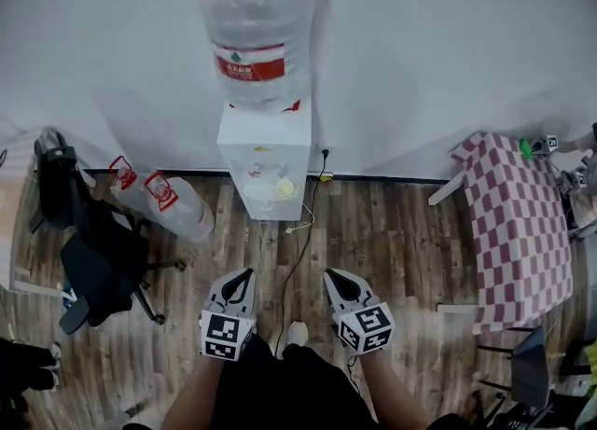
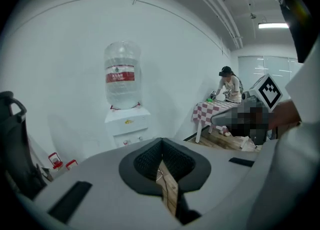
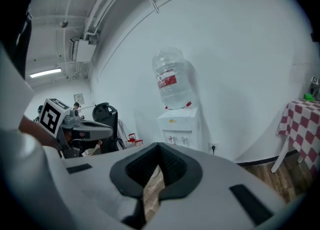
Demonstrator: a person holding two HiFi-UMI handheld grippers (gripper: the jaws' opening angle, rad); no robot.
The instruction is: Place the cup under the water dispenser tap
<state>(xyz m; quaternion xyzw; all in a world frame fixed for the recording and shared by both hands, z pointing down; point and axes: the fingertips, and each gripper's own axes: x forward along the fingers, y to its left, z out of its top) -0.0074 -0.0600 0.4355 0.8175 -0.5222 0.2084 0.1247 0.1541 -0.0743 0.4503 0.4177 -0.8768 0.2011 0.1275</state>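
The white water dispenser [image 1: 266, 162] stands against the wall with a big clear bottle [image 1: 254, 22] on top. A pale yellow round thing [image 1: 284, 188], possibly the cup, sits in the recess below its taps. My left gripper [image 1: 244, 275] and right gripper [image 1: 330, 276] hang side by side over the wooden floor, well short of the dispenser, both shut and empty. In the left gripper view the dispenser [image 2: 127, 124] is far ahead of the closed left gripper [image 2: 161, 144]. The right gripper view shows the dispenser [image 3: 179, 126] beyond the closed right gripper [image 3: 159, 146].
Two spare water bottles [image 1: 173, 202] lie on the floor left of the dispenser, beside a black office chair [image 1: 89, 251]. A red-and-white checkered table [image 1: 522, 223] stands at the right. A cable [image 1: 300, 251] runs across the floor. A person [image 2: 229, 85] stands at that table.
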